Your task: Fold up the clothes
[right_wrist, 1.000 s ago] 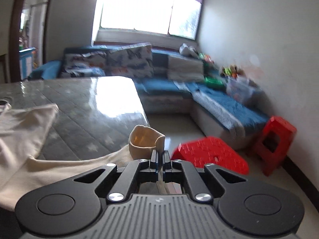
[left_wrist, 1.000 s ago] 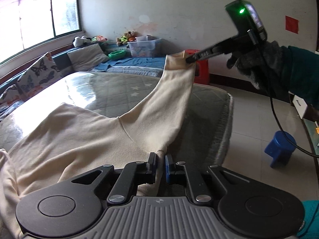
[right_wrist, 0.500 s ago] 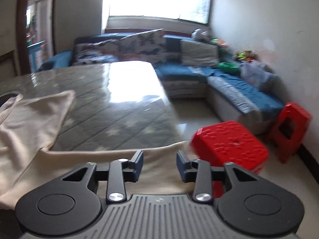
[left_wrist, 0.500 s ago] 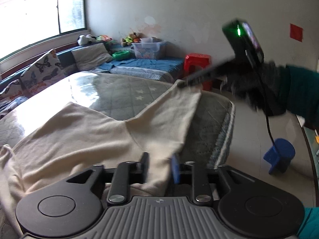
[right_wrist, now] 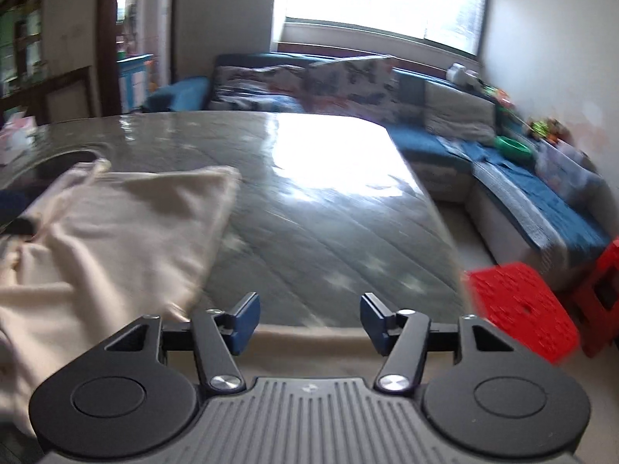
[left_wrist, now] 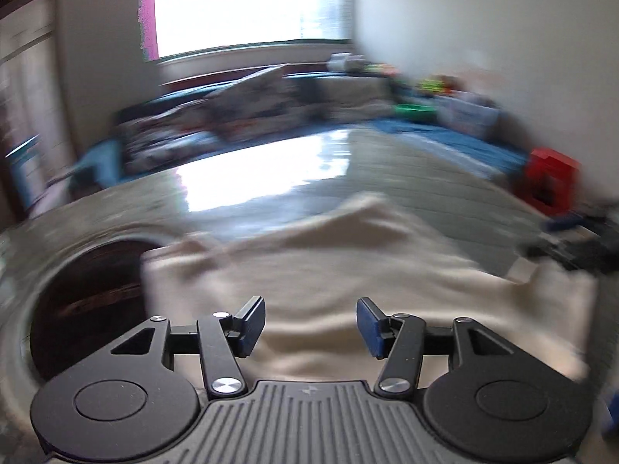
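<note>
So a second back we had the sleeve of the cream garment (left_wrist: 348, 270) pinched up in the air between both grippers; now it's dropped and lies flat, and both views have swung round toward the window. The garment sits on the grey quilted mattress (right_wrist: 329, 224), filling 6 o'clock in the left view and bunched at 9 o'clock in the right view, with a strip of cloth running under the right gripper (right_wrist: 309, 323) at 6. The left gripper (left_wrist: 311, 326) hovers over the cloth, jaws opening, about halfway, holding nothing. Same for the right one: opening, nothing pinched. A red stool (right_wrist: 522, 309) sits off the mattress edge at 4 o'clock.

What bugs us: that released sleeve lies close to the mattress edge, so it could slide off. The left view is pretty blurred too, so we can't check for wrinkles.
</note>
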Demonstrator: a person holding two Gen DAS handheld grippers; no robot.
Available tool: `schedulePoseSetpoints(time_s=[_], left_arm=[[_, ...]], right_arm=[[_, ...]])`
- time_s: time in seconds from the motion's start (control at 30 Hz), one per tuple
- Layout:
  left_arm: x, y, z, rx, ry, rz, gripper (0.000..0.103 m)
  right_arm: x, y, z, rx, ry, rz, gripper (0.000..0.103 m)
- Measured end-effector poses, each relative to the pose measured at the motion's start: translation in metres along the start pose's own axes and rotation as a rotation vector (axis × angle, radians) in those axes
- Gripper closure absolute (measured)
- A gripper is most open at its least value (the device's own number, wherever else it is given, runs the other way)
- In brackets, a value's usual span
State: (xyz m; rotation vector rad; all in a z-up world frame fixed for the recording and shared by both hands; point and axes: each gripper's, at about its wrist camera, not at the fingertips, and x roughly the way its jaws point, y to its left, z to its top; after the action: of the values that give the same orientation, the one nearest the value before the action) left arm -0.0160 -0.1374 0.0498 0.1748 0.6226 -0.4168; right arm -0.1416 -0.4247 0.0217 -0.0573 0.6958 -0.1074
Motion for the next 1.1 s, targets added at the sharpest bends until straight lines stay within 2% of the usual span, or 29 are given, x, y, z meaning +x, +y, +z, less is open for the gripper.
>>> schedulePoseSetpoints(time_s=[0.13, 0.2, 0.3, 0.4, 0.53, 0.73, 0.83, 0.9, 1.03, 1.1], left_arm=[[0.027, 0.038, 0.013, -0.075, 0.038, 0.14, 0.04], [0.039, 0.054, 0.016, -0.102, 0.054, 0.173, 0.029], [0.053, 0.072, 0.021, -0.136, 0.071, 0.186, 0.023], [0.067, 0.087, 0.026, -0.169, 0.088, 0.193, 0.023], [0.083, 0.099, 0.03, -0.204, 0.097, 0.169, 0.023], [0.093, 0.101, 0.029, -0.201, 0.115, 0.14, 0.024], [0.097, 0.103, 0.027, -0.202, 0.122, 0.125, 0.035], [0.099, 0.105, 0.026, -0.21, 0.125, 0.105, 0.05], [0.098, 0.104, 0.026, -0.216, 0.112, 0.059, 0.067], [0.095, 0.102, 0.026, -0.198, 0.093, 0.066, 0.083]], right_arm=[[0.016, 0.033, 0.018, -0.062, -0.008, 0.083, 0.036], [0.023, 0.05, 0.026, -0.088, -0.011, 0.126, 0.025], [0.037, 0.074, 0.039, -0.134, -0.012, 0.179, 0.016], [0.052, 0.095, 0.051, -0.165, -0.01, 0.221, 0.005], [0.069, 0.11, 0.058, -0.157, 0.007, 0.259, 0.0], [0.092, 0.119, 0.054, -0.141, 0.044, 0.272, 0.0], [0.097, 0.118, 0.053, -0.13, 0.052, 0.274, 0.0], [0.097, 0.118, 0.053, -0.131, 0.05, 0.274, 0.0], [0.099, 0.12, 0.053, -0.139, 0.049, 0.272, 0.0], [0.099, 0.121, 0.052, -0.137, 0.04, 0.269, 0.0]])
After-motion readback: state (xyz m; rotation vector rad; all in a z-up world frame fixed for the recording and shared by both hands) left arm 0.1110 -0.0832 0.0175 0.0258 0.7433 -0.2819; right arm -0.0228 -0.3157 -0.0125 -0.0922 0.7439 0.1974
